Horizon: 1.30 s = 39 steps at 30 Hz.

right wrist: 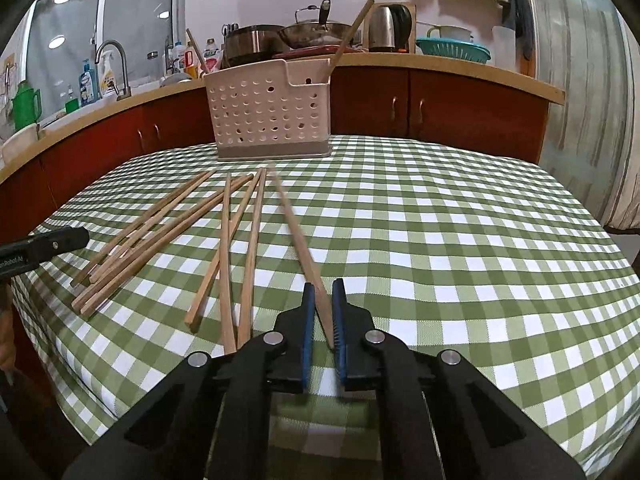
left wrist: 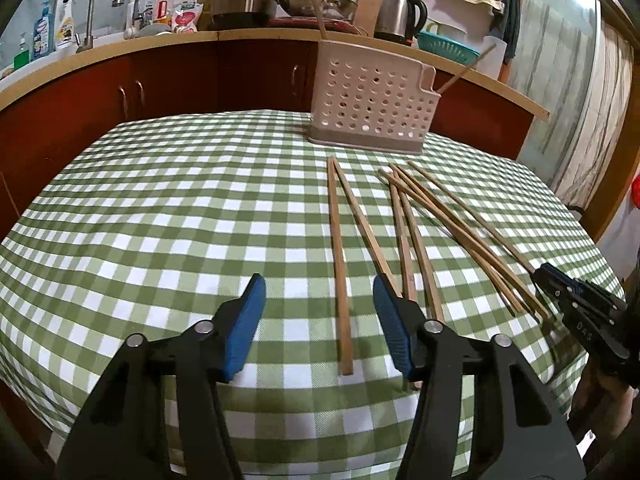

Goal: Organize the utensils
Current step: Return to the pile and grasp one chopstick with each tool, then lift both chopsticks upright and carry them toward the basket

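Several wooden chopsticks (left wrist: pixel 404 232) lie loose on the green checked tablecloth (left wrist: pixel 180 208). A white perforated utensil holder (left wrist: pixel 372 96) stands at the table's far side with two chopsticks upright in it. My left gripper (left wrist: pixel 320 292) is open and low over the cloth. One chopstick (left wrist: pixel 339 264) lies between its fingers without touching the pads. My right gripper (right wrist: pixel 323 292) is shut on the near end of a single chopstick (right wrist: pixel 294 228), which points toward the holder (right wrist: pixel 272 112). The same gripper (left wrist: pixel 538 270) shows at the right of the left wrist view.
Behind the table runs a red-fronted kitchen counter (right wrist: pixel 440 68) with a sink tap (right wrist: pixel 116 64), pots, a kettle (right wrist: pixel 390 26) and a teal basket. The table's front edge drops off just below both grippers. A curtain (right wrist: pixel 580 100) hangs at the right.
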### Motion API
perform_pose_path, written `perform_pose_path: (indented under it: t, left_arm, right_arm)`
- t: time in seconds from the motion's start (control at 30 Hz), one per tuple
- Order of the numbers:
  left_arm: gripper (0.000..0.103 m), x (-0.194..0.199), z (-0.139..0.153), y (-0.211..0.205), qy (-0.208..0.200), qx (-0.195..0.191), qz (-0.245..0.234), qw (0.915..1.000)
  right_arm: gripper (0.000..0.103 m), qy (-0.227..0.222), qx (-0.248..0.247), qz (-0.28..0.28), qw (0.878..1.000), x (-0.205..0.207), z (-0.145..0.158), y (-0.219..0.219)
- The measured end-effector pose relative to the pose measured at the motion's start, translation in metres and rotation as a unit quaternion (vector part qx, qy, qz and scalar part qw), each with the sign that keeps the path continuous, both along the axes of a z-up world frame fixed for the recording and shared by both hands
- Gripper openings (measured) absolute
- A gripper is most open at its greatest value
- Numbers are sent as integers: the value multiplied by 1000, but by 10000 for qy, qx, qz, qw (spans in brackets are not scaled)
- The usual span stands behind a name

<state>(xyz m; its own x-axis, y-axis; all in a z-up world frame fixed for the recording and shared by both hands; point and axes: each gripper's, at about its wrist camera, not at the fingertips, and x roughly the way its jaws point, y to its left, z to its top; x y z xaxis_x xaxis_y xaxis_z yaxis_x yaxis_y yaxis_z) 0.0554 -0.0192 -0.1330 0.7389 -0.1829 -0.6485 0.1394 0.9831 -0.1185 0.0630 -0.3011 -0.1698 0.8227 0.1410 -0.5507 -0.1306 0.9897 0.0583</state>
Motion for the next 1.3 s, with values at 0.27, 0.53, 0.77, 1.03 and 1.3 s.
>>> perform_pose_path:
  t: [0.27,0.53,0.77,1.03,1.3]
  left_arm:
    - [30,0,-13,-4,196,48,-97,9997]
    - [9,-3,-18,-8,202,152,-231,9994]
    - [7,-7,-13,-5,73,237,-184,9995]
    - [7,-15,8,0,-443,417,1,9981]
    - [7,-21,33,8,-820,414,126,9957]
  right_arm:
    - [9,-2,38,-79,10000,0,2,-1]
    - [8,-12,57,-85,9999,0,2,-2]
    - [8,-124,79,-107,9998,-5,8,-2]
    - [7,-486,134,-137,9986,-15,32,-3]
    - [6,-840,178,-149,9962,-25,58,-4]
